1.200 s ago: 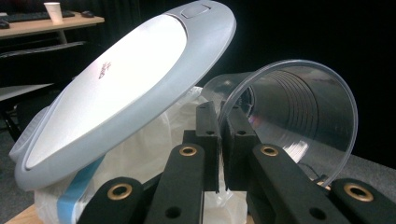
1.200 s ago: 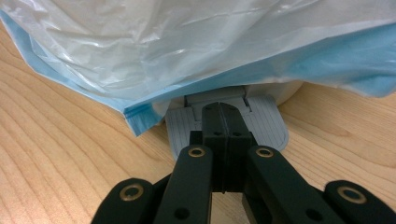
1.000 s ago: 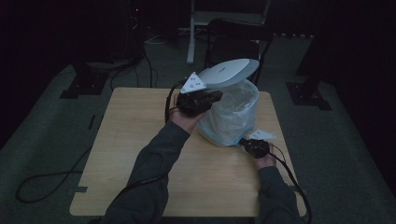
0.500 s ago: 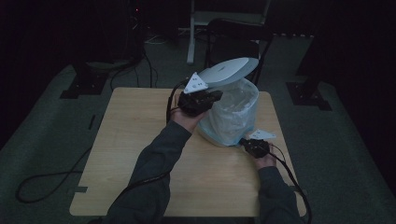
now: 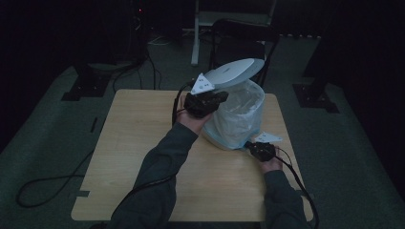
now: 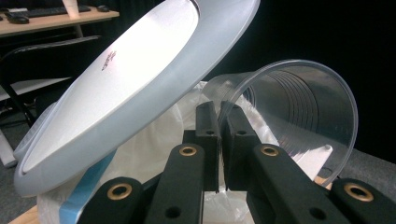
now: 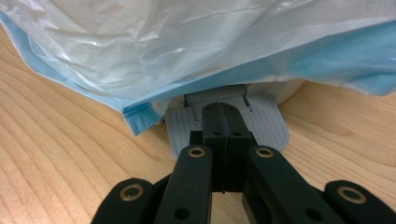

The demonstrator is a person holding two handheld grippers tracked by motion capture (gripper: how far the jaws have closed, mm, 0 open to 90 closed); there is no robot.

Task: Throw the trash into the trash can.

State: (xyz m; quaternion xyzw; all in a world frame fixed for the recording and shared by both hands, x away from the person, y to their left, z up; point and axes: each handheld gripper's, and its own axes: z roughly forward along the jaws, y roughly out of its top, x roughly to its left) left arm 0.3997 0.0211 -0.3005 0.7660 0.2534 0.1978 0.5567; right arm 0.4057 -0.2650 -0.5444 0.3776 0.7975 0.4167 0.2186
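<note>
A white pedal bin [image 5: 236, 121] lined with a plastic bag [image 6: 154, 140] stands on the table's far right, its grey lid [image 5: 234, 72] tilted up. My left gripper [image 5: 210, 100] hovers at the bin's open mouth, shut on the rim of a clear plastic cup [image 6: 299, 116]. The cup lies on its side with its mouth towards the camera, just under the raised lid [image 6: 135, 70]. My right gripper [image 5: 255, 147] is low at the bin's base, shut, with the jaw tips [image 7: 224, 109] resting on the grey ribbed pedal [image 7: 268, 126]. The bag's blue edge [image 7: 140, 116] hangs over the pedal.
The wooden table [image 5: 143, 157] holds just the bin. A dark chair [image 5: 243, 38] stands behind the table. Cables [image 5: 43, 188] trail over the floor at the left, and stand bases [image 5: 315, 95] sit at both far corners.
</note>
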